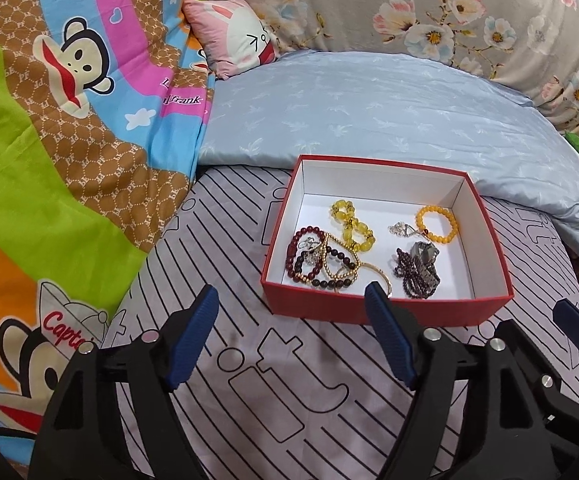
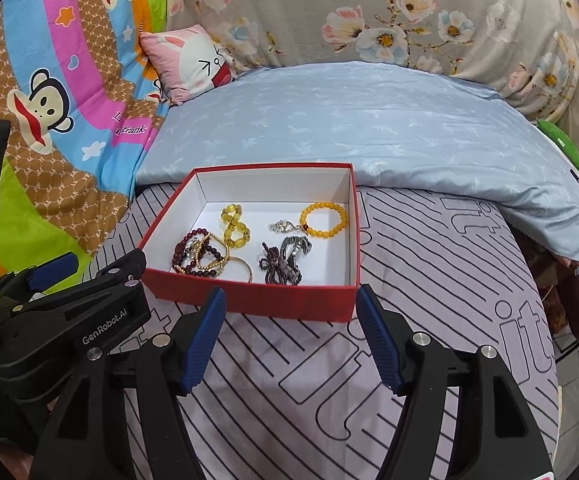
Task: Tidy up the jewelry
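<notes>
A bright cartoon-monkey quilt [image 1: 69, 128] in green, brown, blue and pink lies bunched at the far left, with a small pink rabbit-face cushion [image 1: 233, 40] propped behind it against a grey floral pillow [image 1: 429, 12]. A pale blue pillow [image 1: 369, 112] stretches across the middle, its near edge just behind a shallow red cardboard box with a white inside [image 1: 369, 311], which sits on the lilac bedsheet with black line drawings [image 1: 249, 360]. Inside the box, from the left, a tangle of dark red bead bracelets and gold bead chains [image 1: 321, 258] lies against the near wall, a twisted yellow bead bracelet [image 1: 351, 224] sits just behind it, then a small silver charm [image 1: 401, 229] touching an orange bead bracelet [image 1: 438, 224], and in front of those a heap of purple bead strands with a grey metallic piece [image 1: 419, 270]. The left gripper [image 1: 291, 304] hovers just short of the box's near-left corner, its blue-padded fingers spread wide with nothing between them. The right gripper [image 2: 289, 304] hangs at the box's near wall, fingers likewise parted and empty, the box's front edge showing between them.
</notes>
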`<state>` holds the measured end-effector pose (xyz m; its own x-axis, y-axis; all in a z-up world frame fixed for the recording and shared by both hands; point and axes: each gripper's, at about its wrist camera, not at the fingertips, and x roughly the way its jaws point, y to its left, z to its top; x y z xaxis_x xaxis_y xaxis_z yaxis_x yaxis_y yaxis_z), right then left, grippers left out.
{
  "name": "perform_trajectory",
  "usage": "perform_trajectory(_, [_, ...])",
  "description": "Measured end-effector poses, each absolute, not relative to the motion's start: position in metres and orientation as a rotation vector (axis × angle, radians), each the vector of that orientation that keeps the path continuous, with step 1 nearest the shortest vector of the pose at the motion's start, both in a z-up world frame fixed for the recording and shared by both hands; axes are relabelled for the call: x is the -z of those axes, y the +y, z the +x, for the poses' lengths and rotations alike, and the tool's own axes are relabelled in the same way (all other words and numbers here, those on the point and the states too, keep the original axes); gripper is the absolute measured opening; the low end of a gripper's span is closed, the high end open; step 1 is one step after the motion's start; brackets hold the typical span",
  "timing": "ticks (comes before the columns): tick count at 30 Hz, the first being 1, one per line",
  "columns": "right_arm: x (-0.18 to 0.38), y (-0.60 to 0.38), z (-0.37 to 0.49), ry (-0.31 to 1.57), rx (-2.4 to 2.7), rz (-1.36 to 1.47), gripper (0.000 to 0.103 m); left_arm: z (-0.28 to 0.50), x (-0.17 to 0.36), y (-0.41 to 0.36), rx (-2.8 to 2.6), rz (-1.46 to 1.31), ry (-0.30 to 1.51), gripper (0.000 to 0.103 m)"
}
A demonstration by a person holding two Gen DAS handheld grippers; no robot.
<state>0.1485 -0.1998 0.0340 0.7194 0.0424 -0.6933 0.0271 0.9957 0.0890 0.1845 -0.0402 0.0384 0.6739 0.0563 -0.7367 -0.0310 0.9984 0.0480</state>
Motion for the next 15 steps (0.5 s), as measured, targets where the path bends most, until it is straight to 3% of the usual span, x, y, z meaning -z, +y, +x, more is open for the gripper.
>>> perform_trajectory(15, [-0.022,-0.203,0.112,0.784,0.024,0.107,0.068,0.15,-0.026,-0.041,-0.059,0.042,0.842,0.081])
